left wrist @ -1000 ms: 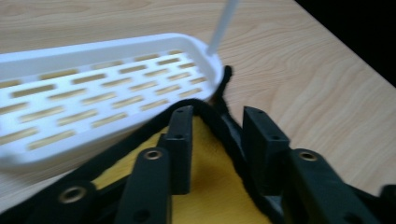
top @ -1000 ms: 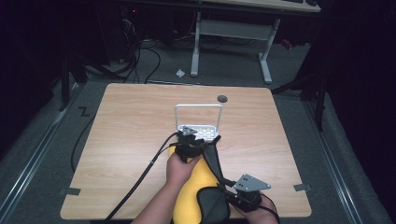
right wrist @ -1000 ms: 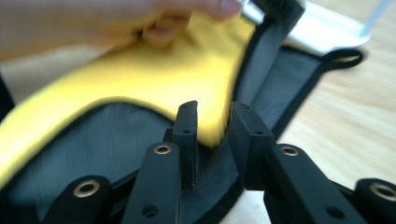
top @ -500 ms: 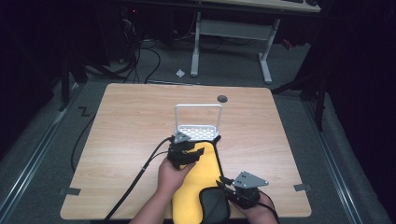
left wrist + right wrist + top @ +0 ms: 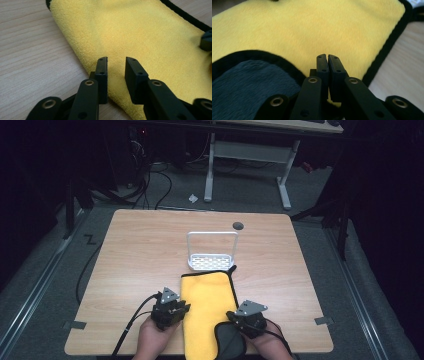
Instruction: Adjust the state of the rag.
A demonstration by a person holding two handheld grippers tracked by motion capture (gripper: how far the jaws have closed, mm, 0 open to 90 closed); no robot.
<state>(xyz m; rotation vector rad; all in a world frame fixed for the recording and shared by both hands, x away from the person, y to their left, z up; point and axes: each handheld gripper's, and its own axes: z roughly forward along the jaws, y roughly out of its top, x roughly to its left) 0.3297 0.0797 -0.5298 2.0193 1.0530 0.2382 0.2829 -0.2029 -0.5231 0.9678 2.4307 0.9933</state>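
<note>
On the wooden table [image 5: 135, 250], the left gripper [image 5: 170, 308] sits at the left edge of the yellow cloth [image 5: 207, 300] near the table's front; its jaws have just been closing but stand apart, straddling the folded edge without visibly pressing it. The cloth lies flat in a long strip from the white rack [image 5: 212, 251] back toward the person (a dark grey corner is turned up near the front). On its right, the right gripper [image 5: 248, 318] has just closed its jaws together over the cloth's black-trimmed edge, possibly pinching it, though the contact is hidden.
</note>
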